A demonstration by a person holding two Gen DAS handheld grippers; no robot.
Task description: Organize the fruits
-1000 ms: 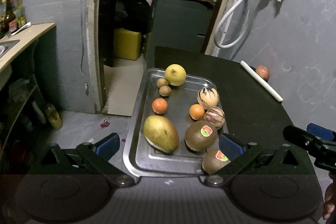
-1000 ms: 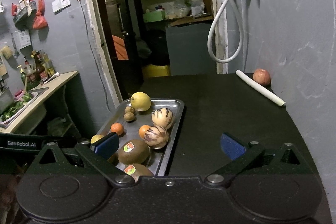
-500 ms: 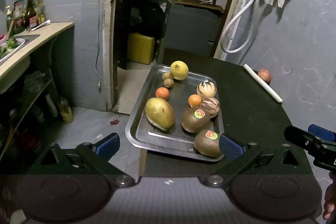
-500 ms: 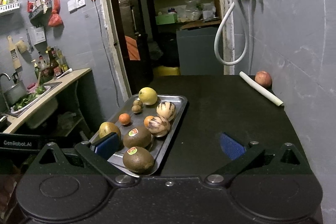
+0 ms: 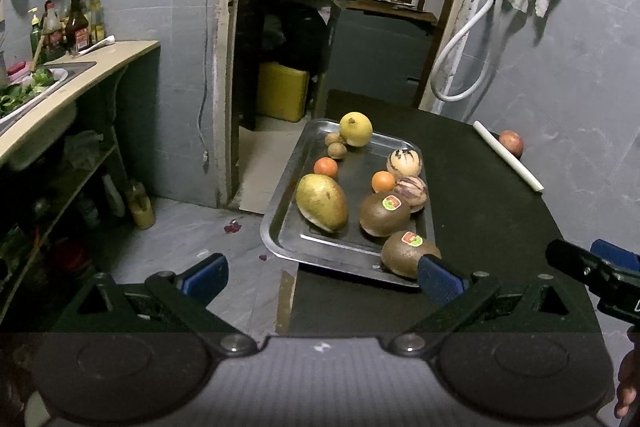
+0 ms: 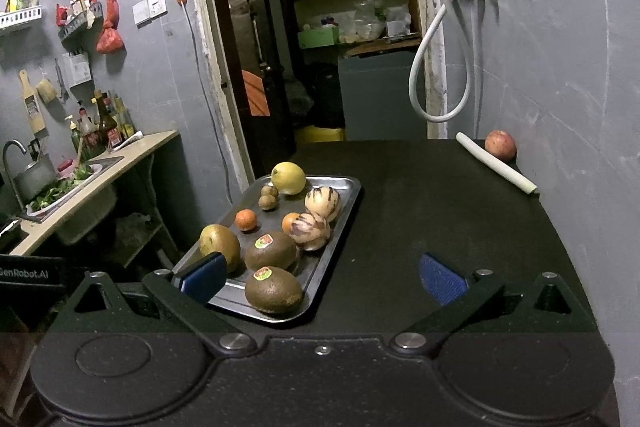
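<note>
A steel tray [image 5: 286, 211] [image 6: 340, 215] sits at the left edge of a black table [image 6: 440, 211]. It holds a yellow citrus [image 5: 355, 129], a mango [image 5: 321, 202], two stickered kiwis [image 5: 385, 214] [image 6: 273, 289], two small oranges [image 5: 325, 167], two striped melons [image 5: 403, 163] and two small brown fruits [image 5: 336, 149]. A red apple [image 6: 500, 144] [image 5: 511, 142] lies alone at the far right by the wall. My left gripper [image 5: 322, 277] is open, held back from the tray's near edge. My right gripper [image 6: 322, 273] is open above the table's front, empty.
A white stick [image 6: 496, 167] lies beside the apple against the grey wall. A counter with a sink, greens and bottles [image 6: 80, 163] stands to the left. Behind the table are an open doorway, a yellow canister [image 5: 282, 97] and a hanging hose [image 6: 436, 75].
Both grippers have pulled back and risen from the tray, which now looks smaller and farther away. Both stay open and empty. The fruits have not moved.
</note>
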